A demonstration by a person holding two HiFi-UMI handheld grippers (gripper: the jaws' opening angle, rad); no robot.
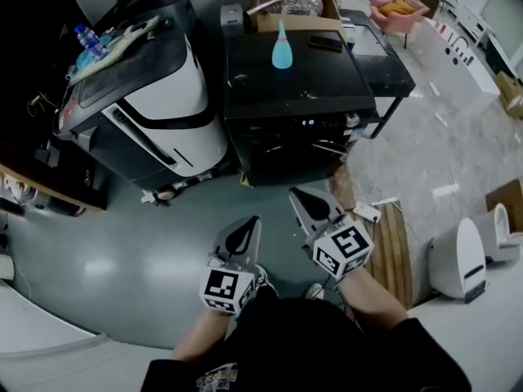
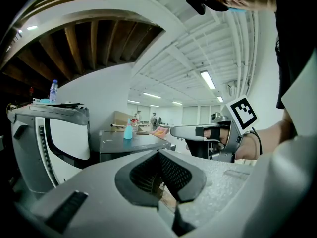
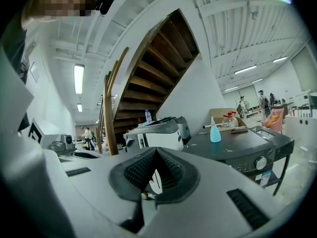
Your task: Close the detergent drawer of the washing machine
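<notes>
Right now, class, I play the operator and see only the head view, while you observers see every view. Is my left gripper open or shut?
Observer: The left gripper is shut. Its own view shows the jaws together with nothing between them.
Operator: And the other one?
Observer: The right gripper is shut too, and it holds nothing.
Operator: What does its view show ahead?
Observer: The front of the washing machine from the side, with a round knob on the panel.

grey floor (image 1: 98, 243) bears washing machine (image 1: 270, 96), white machine (image 1: 176, 109).
</notes>
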